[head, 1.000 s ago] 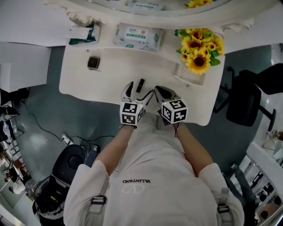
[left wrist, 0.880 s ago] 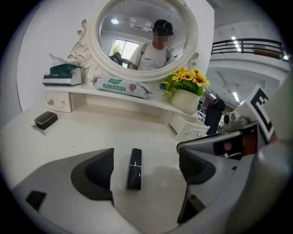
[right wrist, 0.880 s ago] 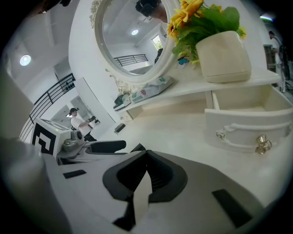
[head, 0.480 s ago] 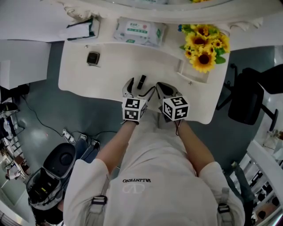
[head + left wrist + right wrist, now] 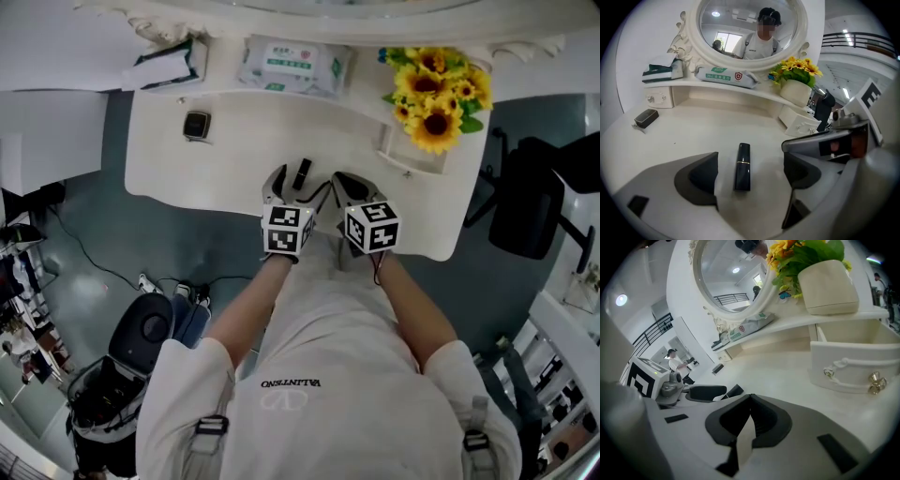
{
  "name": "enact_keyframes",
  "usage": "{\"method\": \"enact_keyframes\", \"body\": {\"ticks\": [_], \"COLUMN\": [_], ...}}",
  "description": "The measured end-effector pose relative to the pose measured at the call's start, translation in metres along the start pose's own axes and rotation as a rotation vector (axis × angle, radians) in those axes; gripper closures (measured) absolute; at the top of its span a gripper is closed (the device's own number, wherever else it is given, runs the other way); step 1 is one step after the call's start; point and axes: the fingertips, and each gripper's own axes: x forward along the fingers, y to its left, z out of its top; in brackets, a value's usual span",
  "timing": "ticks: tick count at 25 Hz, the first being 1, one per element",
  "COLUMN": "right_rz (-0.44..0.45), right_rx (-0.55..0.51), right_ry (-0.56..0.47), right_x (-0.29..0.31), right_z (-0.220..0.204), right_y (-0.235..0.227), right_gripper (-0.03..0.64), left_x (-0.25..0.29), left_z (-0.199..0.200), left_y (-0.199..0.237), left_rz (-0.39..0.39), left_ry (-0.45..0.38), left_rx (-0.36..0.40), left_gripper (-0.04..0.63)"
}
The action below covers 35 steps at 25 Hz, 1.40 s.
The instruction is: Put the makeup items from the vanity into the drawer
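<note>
A black lipstick (image 5: 742,166) with a thin gold band lies flat on the white vanity top (image 5: 693,126). My left gripper (image 5: 750,172) is open and low over the table. Its dark pads (image 5: 701,177) stand on either side of the lipstick without touching it. In the head view the lipstick (image 5: 300,174) pokes out ahead of the left gripper (image 5: 292,189). My right gripper (image 5: 750,398) is shut with nothing in it, close beside the left one and near the front edge. To its right the small white drawer (image 5: 855,359) stands pulled open. A small dark compact (image 5: 646,118) rests at the left.
On the shelf under the round mirror (image 5: 750,28) are a tissue pack (image 5: 293,64), a green and white box (image 5: 169,64) and a pot of sunflowers (image 5: 433,89). A closed little drawer (image 5: 658,97) sits at the far left. A black chair (image 5: 530,202) stands right of the vanity.
Both grippers and the lipstick stand about where they were. Only the head camera's view has shifted slightly.
</note>
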Motion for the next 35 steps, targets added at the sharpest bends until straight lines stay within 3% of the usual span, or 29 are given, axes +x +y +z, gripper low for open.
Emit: {"method": "enact_keyframes", "body": {"ticks": [4, 19, 28, 35], "right_rz": [0.006, 0.004, 0.001, -0.025], "right_rx": [0.033, 0.037, 0.043, 0.045], "right_ry": [-0.013, -0.003, -0.019, -0.03], "right_x": [0.001, 0.003, -0.005, -0.019], "right_z": [0.002, 0.002, 0.006, 0.007], "right_y": [-0.006, -0.009, -0.013, -0.019], "right_gripper": [0.604, 0.604, 0.604, 0.604], "left_x": [0.003, 0.002, -0.002, -0.009], "left_z": [-0.001, -0.005, -0.007, 0.008], "left_y": [-0.003, 0.022, 0.021, -0.005], "left_rz": [-0.002, 0.141, 0.163, 0.122], "left_ry": [0.012, 0.054, 0.06, 0.033], "left_rx": [0.027, 0.09, 0.07, 0.07], "left_gripper": [0.167, 0.494, 0.497, 0.497]}}
